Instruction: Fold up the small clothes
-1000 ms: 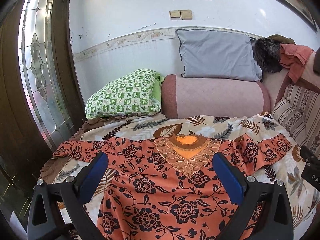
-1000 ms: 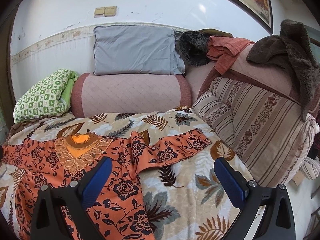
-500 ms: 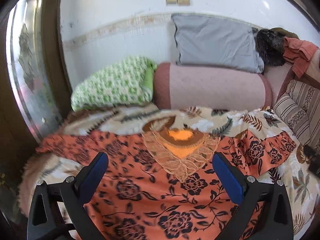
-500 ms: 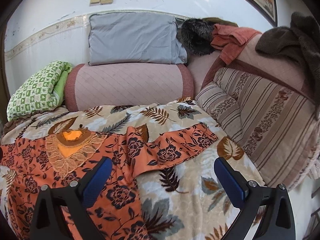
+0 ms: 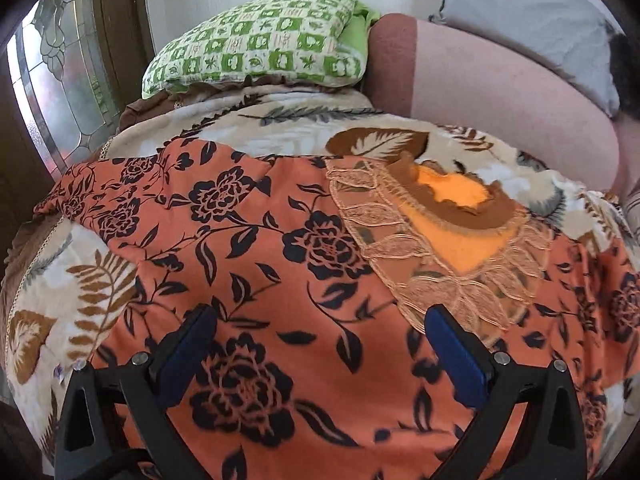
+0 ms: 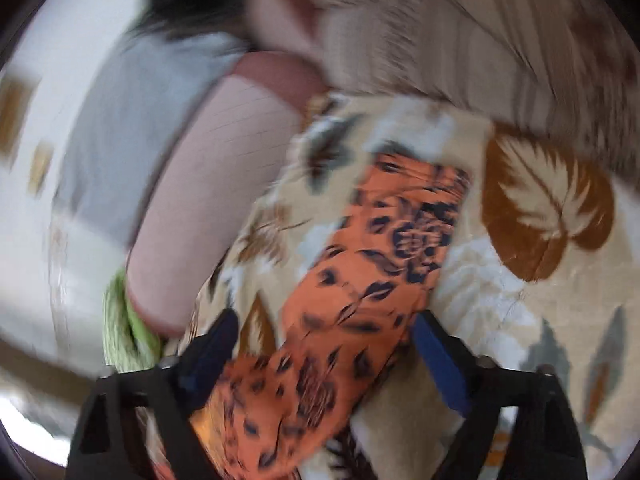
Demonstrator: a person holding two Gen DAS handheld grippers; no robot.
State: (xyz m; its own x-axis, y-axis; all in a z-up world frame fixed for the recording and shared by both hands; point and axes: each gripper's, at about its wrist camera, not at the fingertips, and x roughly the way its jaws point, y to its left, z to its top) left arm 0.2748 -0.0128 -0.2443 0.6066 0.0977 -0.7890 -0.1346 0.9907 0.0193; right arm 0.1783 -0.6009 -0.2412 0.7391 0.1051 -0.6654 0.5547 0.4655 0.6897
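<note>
**Both tools over the orange floral garment on the bed**

Orange floral garment (image 5: 256, 248) lay spread flat on the leaf-print blanket (image 5: 80, 280) covering the bed, neckline with lace trim (image 5: 452, 256) toward the pillows; one sleeve reached toward the stained-glass door (image 5: 60, 80) at the left edge; green checked pillow (image 5: 260, 48), pink bolster (image 5: 500, 96) and grey pillow (image 5: 532, 12) sat behind the garment against the wall.

Left tool (image 5: 320, 356) hung low over the garment's chest area, jaws wide apart, both blue pads clear of each other with cloth lying flat below them; whether the tips touched the fabric was not clear; nothing gripped.

Right wrist view was heavily blurred and rolled sideways; right tool (image 6: 324, 348) sat over the garment's other sleeve (image 6: 384, 248), which ran as an orange strip across the blanket between the two pads; its jaws had just been closing but a gap showed on each side of the sleeve, pads not pressing it; striped cushion (image 6: 500, 52) lay beyond the sleeve end, bolster and grey pillow to the left in that view.
</note>
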